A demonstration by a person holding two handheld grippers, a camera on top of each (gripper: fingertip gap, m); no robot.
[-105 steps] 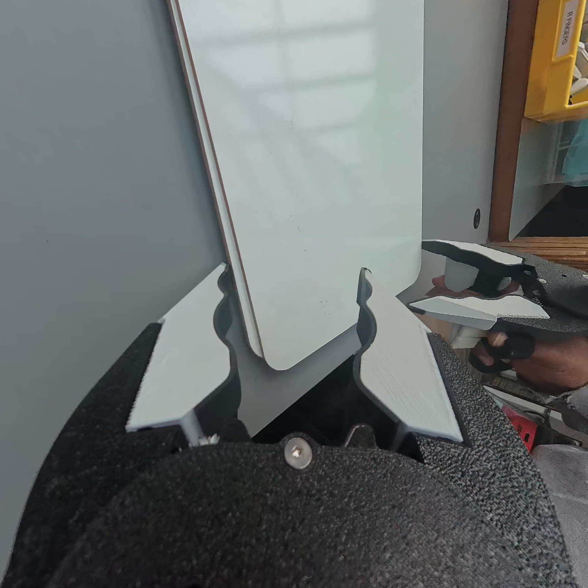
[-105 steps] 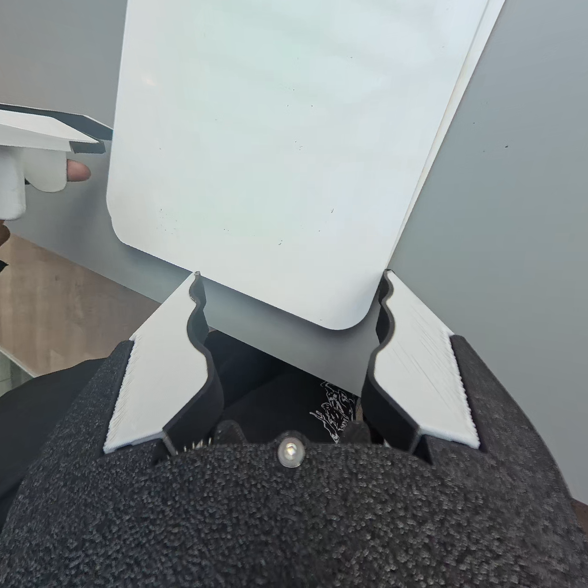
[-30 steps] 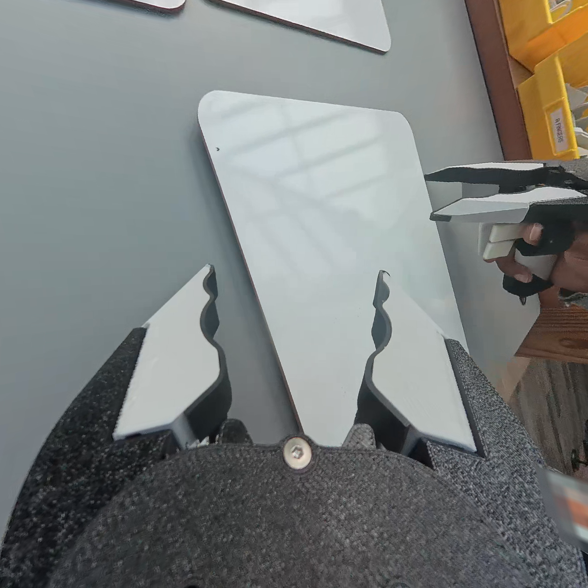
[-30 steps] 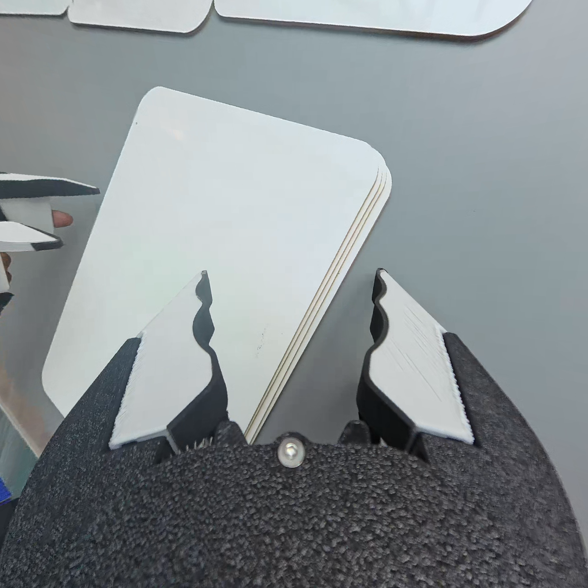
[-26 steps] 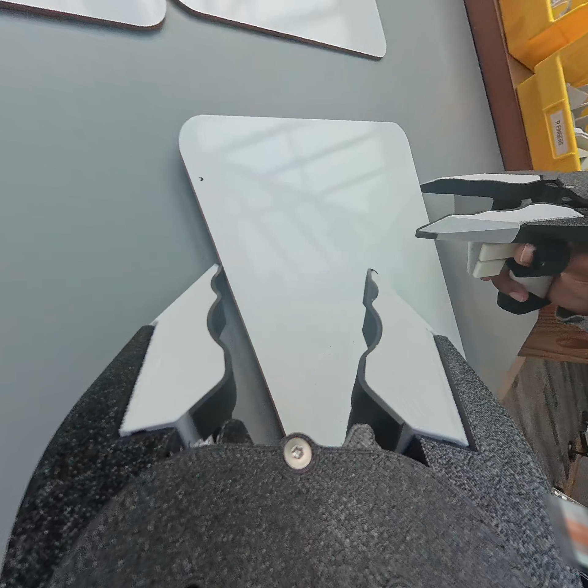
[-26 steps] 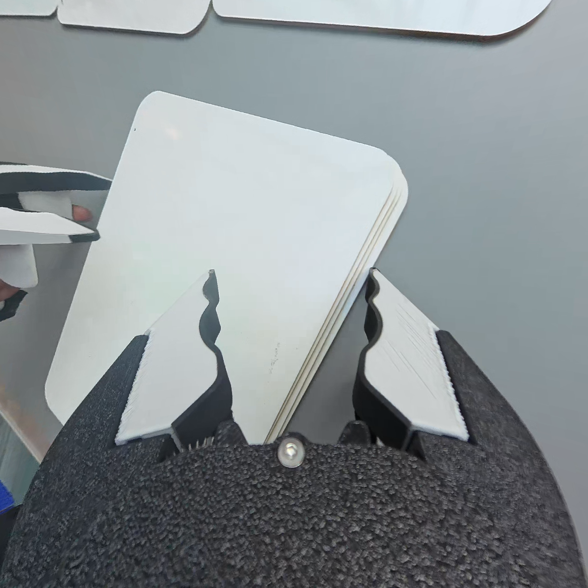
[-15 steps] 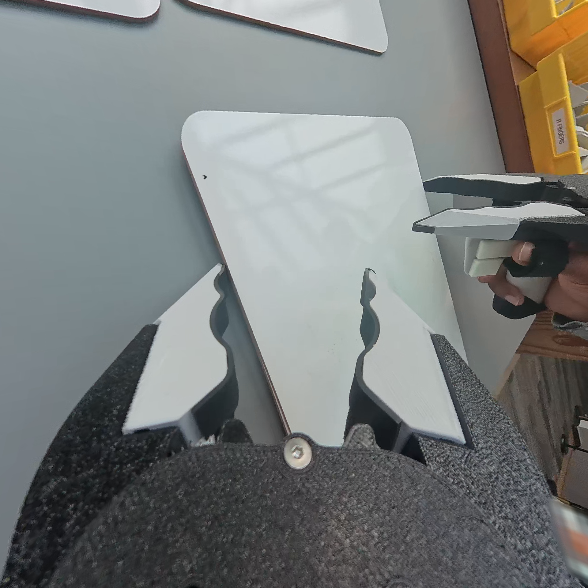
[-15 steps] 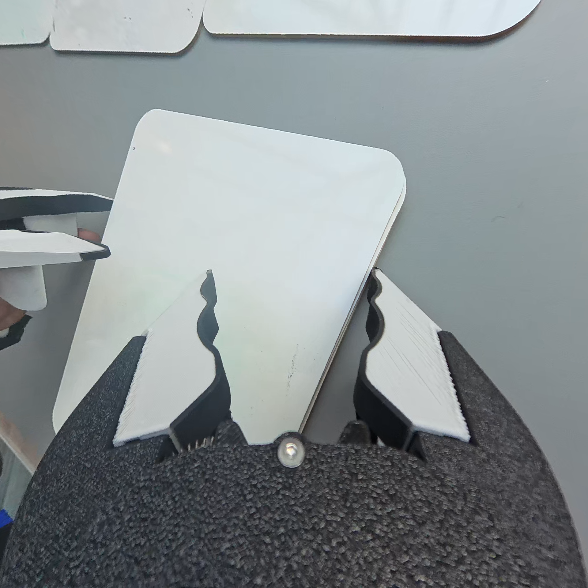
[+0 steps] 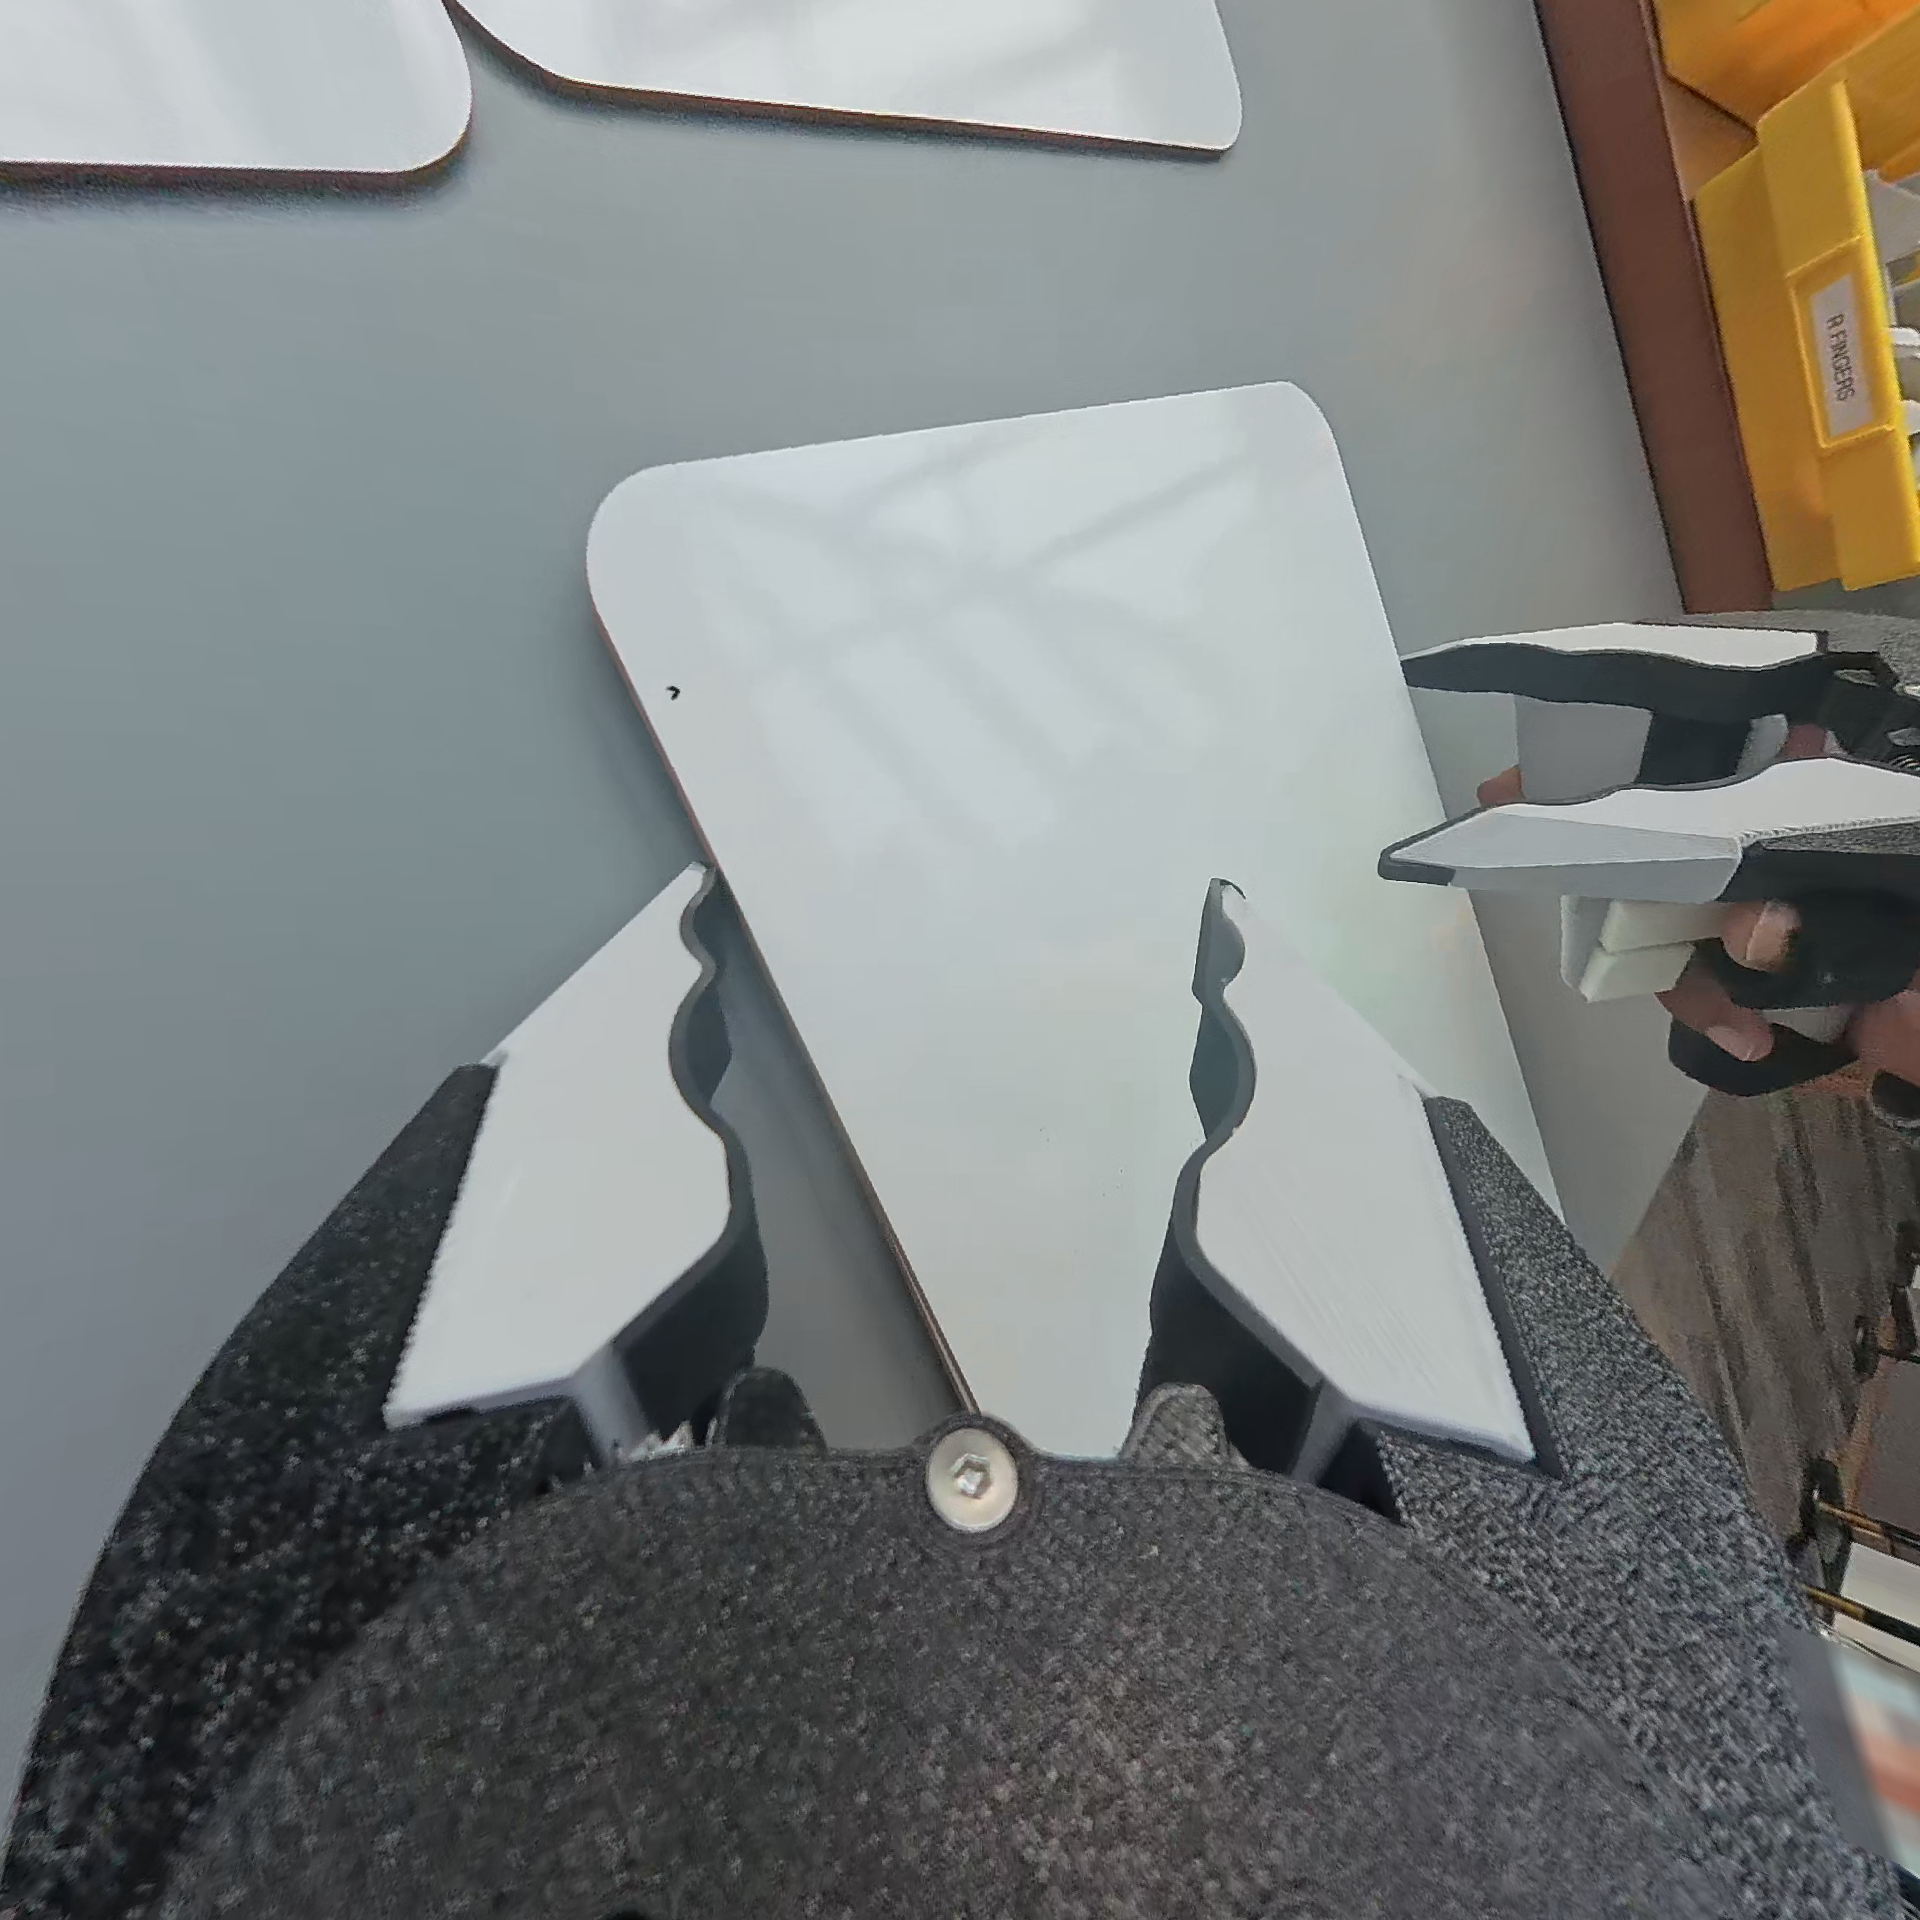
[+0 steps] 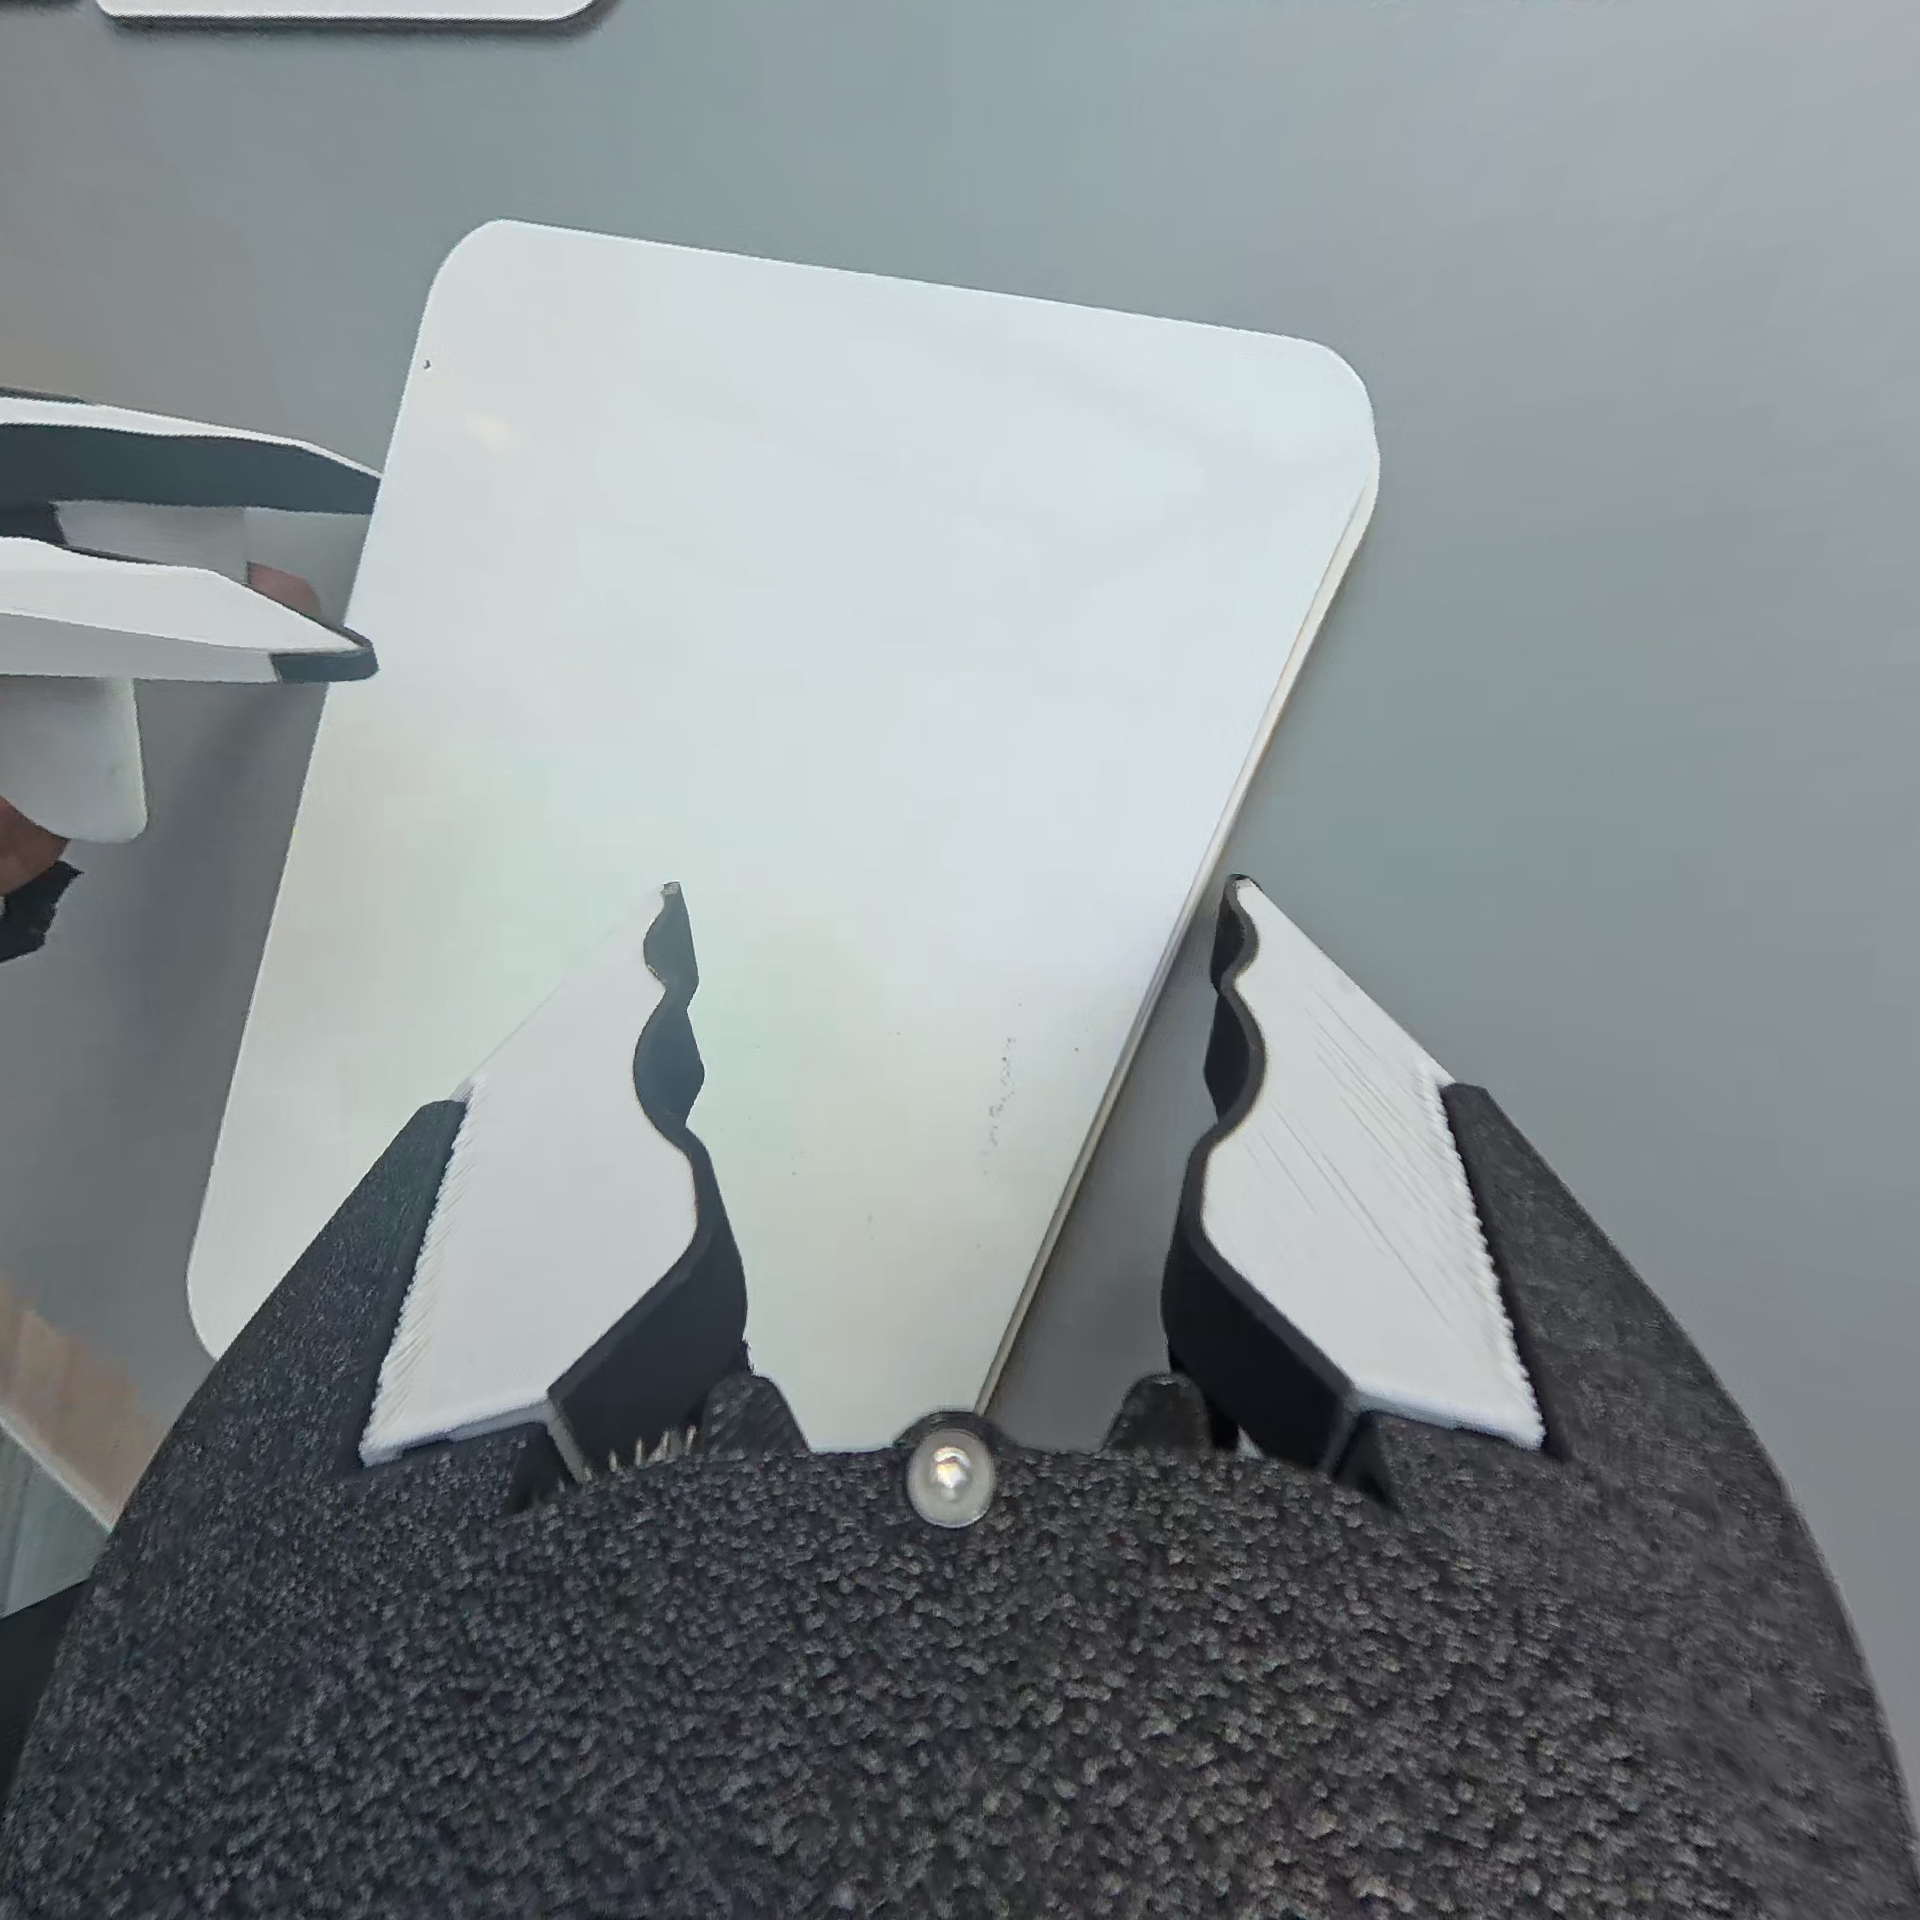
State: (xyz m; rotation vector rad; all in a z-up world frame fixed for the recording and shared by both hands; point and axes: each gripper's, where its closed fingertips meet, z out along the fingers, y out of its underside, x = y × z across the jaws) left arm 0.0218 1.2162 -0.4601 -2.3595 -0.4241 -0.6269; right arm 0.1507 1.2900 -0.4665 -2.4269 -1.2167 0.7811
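A stack of white boards (image 9: 997, 790) (image 10: 831, 665) lies flat on the grey surface (image 9: 312, 520) (image 10: 1610, 520) at centre frame. The left tool (image 9: 961, 883), fingers apart and holding nothing, hangs over the stack's left edge; the right tool (image 10: 951, 883), likewise apart and empty, hangs over its right edge, where thin layers show. Each tool appears at the side of the other's view. Two more boards (image 9: 852, 62) lie at the top of the left view, yellow bins (image 9: 1808, 312) at upper right.

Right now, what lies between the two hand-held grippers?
Only the stack of white boards: the left hand-held gripper and right hand-held gripper flank it, as the left wrist view shows.
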